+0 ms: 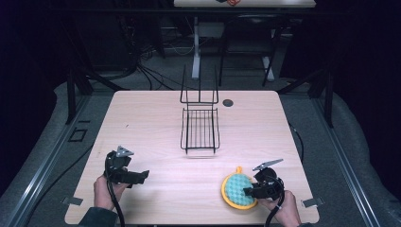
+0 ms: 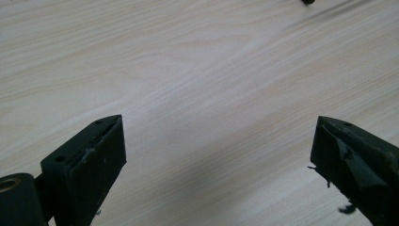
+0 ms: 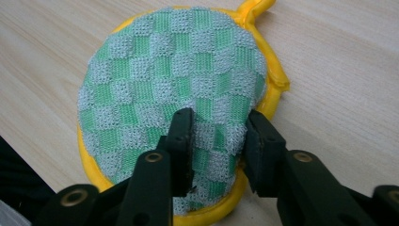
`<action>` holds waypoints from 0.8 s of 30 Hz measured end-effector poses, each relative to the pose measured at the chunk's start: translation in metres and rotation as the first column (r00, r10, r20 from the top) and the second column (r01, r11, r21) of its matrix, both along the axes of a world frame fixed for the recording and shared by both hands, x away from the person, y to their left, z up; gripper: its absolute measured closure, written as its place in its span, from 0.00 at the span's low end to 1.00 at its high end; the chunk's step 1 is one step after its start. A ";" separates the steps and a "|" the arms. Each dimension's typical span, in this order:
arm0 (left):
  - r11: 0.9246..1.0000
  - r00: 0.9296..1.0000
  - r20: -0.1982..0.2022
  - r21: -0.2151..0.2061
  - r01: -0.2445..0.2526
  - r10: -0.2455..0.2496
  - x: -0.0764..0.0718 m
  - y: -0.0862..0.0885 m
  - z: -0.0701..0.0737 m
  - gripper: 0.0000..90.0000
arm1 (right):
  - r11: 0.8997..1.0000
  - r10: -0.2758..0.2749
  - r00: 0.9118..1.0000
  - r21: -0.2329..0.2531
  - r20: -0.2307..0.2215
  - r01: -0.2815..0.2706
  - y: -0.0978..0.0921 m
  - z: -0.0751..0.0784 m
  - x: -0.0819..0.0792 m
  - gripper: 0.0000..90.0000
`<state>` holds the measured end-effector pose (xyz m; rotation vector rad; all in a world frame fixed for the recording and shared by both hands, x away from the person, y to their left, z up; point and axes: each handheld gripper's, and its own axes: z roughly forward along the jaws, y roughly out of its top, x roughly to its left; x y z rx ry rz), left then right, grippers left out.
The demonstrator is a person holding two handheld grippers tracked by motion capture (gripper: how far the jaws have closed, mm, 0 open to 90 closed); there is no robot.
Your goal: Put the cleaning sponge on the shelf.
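Nearest the camera, the left gripper [image 1: 140,176] rests on the table [image 1: 156,118] with jaws wide apart and nothing between them. Mid-table stands a black wire rack [image 1: 200,128]. At the near right edge, the right gripper [image 3: 217,134] pinches a round sponge [image 3: 174,84], green-checkered mesh with a yellow rim.

Round sponge [image 3: 174,89] at centre of the right gripper view, chequered green and pale grey-green mesh, yellow rim and loop, black jaws, pale wood-grain table [image 1: 142,123], black wire rack [image 1: 200,127] mid-frame in the high view
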<state>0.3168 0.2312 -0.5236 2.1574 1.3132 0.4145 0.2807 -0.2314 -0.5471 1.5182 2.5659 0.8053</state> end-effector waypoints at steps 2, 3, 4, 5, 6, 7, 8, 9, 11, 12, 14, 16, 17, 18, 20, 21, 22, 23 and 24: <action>1.000 1.000 -0.001 0.001 0.000 0.000 0.000 0.000 0.000 0.04 | 1.000 -0.001 1.000 0.006 0.008 0.001 0.001 0.000 -0.001 0.80; 1.000 1.000 -0.001 0.000 0.001 -0.001 0.000 0.000 0.000 0.04 | 1.000 -0.002 1.000 0.003 0.019 0.002 0.002 0.000 -0.001 0.81; 1.000 1.000 -0.001 0.001 0.003 -0.003 0.000 0.000 0.000 0.04 | 1.000 0.004 1.000 -0.005 0.015 -0.004 0.001 0.001 -0.002 0.82; 1.000 1.000 -0.002 0.000 0.001 -0.001 0.000 0.000 0.000 0.04 | 1.000 0.000 1.000 -0.001 0.020 0.001 0.003 0.001 -0.002 0.84; 1.000 1.000 -0.003 0.000 0.002 -0.002 0.000 0.000 0.000 0.04 | 1.000 0.004 1.000 -0.010 0.019 -0.004 0.003 0.002 -0.002 0.84; 1.000 1.000 -0.003 0.001 0.002 -0.002 0.000 0.000 0.000 0.04 | 1.000 0.005 1.000 -0.010 0.027 -0.005 0.003 0.002 -0.003 0.86; 1.000 1.000 -0.003 0.001 0.002 -0.002 0.000 0.000 0.000 0.04 | 1.000 0.005 0.999 -0.013 0.031 -0.005 0.004 0.002 -0.003 0.87; 1.000 1.000 -0.001 -0.001 0.002 -0.002 0.000 0.000 0.000 0.04 | 1.000 0.005 0.999 -0.012 0.036 -0.004 0.005 0.003 -0.004 0.88; 1.000 1.000 -0.004 0.001 0.002 -0.002 0.000 0.000 0.000 0.04 | 1.000 0.008 0.999 -0.022 0.045 -0.007 0.006 0.004 -0.005 0.89; 1.000 1.000 -0.004 0.001 0.002 -0.002 0.000 0.000 0.000 0.04 | 1.000 0.008 0.999 -0.025 0.048 -0.007 0.006 0.004 -0.005 0.89; 1.000 1.000 -0.003 0.000 0.002 -0.002 0.000 0.000 0.000 0.04 | 1.000 0.011 0.998 -0.020 0.063 -0.010 0.007 0.005 -0.006 0.90; 1.000 1.000 -0.002 0.000 0.002 -0.002 0.000 0.000 0.000 0.04 | 1.000 0.005 0.998 -0.003 0.065 -0.005 0.006 0.006 -0.007 0.91; 1.000 1.000 -0.002 0.000 0.001 -0.001 0.000 0.000 0.000 0.04 | 1.000 0.007 0.997 0.004 0.071 -0.007 0.005 0.006 -0.006 0.91; 1.000 1.000 -0.002 -0.001 0.004 -0.004 0.000 0.000 0.000 0.04 | 1.000 0.003 0.998 0.014 0.070 -0.004 0.005 0.006 -0.007 0.92; 1.000 1.000 -0.004 0.000 0.003 -0.003 0.000 0.000 -0.001 0.04 | 1.000 0.001 0.997 0.021 0.078 -0.003 0.004 0.008 -0.007 0.92; 1.000 1.000 -0.005 0.000 0.003 -0.003 0.000 0.000 -0.001 0.04 | 1.000 -0.002 0.997 0.028 0.081 -0.001 0.003 0.009 -0.007 0.92; 1.000 1.000 -0.005 -0.001 0.003 -0.003 0.000 0.000 0.000 0.04 | 0.999 -0.004 0.996 0.033 0.084 0.002 0.003 0.010 -0.007 0.92; 1.000 1.000 -0.004 0.000 0.004 -0.004 0.000 0.000 0.000 0.04 | 0.999 -0.006 0.996 0.041 0.093 0.002 0.001 0.012 -0.007 0.92; 1.000 1.000 -0.007 0.000 0.004 -0.004 0.000 0.000 -0.001 0.04 | 0.999 -0.009 0.996 0.050 0.091 0.004 0.001 0.013 -0.008 0.92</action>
